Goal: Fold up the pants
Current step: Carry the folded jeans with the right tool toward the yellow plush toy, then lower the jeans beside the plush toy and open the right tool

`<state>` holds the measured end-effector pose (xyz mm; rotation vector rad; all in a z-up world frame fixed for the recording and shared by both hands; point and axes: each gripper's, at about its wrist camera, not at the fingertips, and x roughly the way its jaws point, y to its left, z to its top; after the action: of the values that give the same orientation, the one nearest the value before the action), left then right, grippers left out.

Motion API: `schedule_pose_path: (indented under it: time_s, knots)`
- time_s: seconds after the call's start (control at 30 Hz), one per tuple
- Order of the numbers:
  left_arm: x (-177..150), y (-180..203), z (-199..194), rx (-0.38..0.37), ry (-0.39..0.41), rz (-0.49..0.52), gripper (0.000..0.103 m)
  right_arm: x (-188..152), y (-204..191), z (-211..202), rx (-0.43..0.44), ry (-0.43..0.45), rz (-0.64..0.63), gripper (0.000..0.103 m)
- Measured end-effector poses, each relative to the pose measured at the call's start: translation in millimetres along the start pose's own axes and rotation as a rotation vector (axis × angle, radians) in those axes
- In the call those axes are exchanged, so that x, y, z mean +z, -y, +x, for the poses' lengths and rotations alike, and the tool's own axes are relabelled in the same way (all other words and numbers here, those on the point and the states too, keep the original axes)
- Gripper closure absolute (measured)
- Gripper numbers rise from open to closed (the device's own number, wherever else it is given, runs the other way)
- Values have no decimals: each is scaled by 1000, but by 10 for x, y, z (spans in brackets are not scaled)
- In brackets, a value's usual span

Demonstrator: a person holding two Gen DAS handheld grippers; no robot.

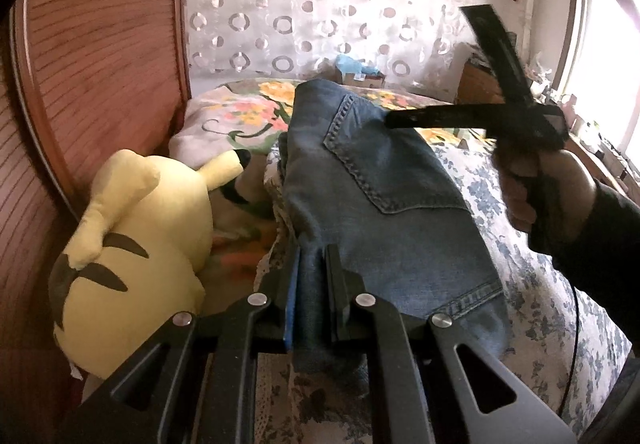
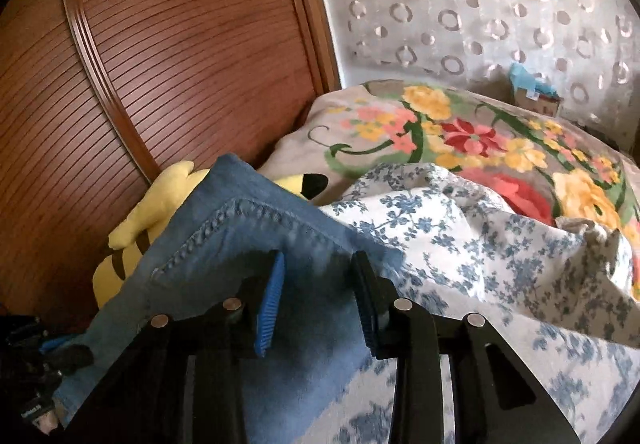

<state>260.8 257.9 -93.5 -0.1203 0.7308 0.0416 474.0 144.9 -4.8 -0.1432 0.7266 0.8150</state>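
Blue jeans [image 1: 384, 184] lie back pocket up on the bed, folded lengthwise. In the left wrist view my left gripper [image 1: 316, 276] is shut on a fold of the denim at the near edge, and the cloth runs up between its fingers. A hand holds my right gripper [image 1: 396, 120] in the air over the far, waistband part of the jeans. In the right wrist view the right gripper [image 2: 320, 284] stands open. A stitched edge of the jeans [image 2: 240, 244] lies under and between its blue pads [image 2: 272, 296], which do not press on it.
A yellow plush toy [image 1: 132, 244] lies left of the jeans against the wooden headboard [image 1: 100, 64]. A flowered blanket [image 2: 480, 136] and a blue-and-white floral sheet [image 2: 460, 244] cover the bed. A small box [image 1: 360, 76] stands by the curtain; a window [image 1: 608, 64] is at the right.
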Motion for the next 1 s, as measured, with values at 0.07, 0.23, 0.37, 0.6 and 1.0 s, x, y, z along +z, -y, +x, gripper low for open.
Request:
schedule_pose_path:
  time_s: [0.07, 0.23, 0.37, 0.6, 1.0]
  knots:
    - [2, 11, -81, -2, 17, -9, 91, -76, -116, -186, -4, 9, -12, 68]
    - [52, 145, -368, 28, 77, 3, 91, -298, -249, -647, 8, 37, -16, 68]
    - [94, 306, -564, 48, 111, 33, 90, -505, -308, -1079, 16, 72, -31, 68]
    - [127, 605, -843, 43, 153, 71, 87, -792, -315, -1667, -12, 132, -56, 68]
    - [92, 1165, -1192, 3, 206, 137, 51, -1272, -376, -2372, -77, 205, -40, 68]
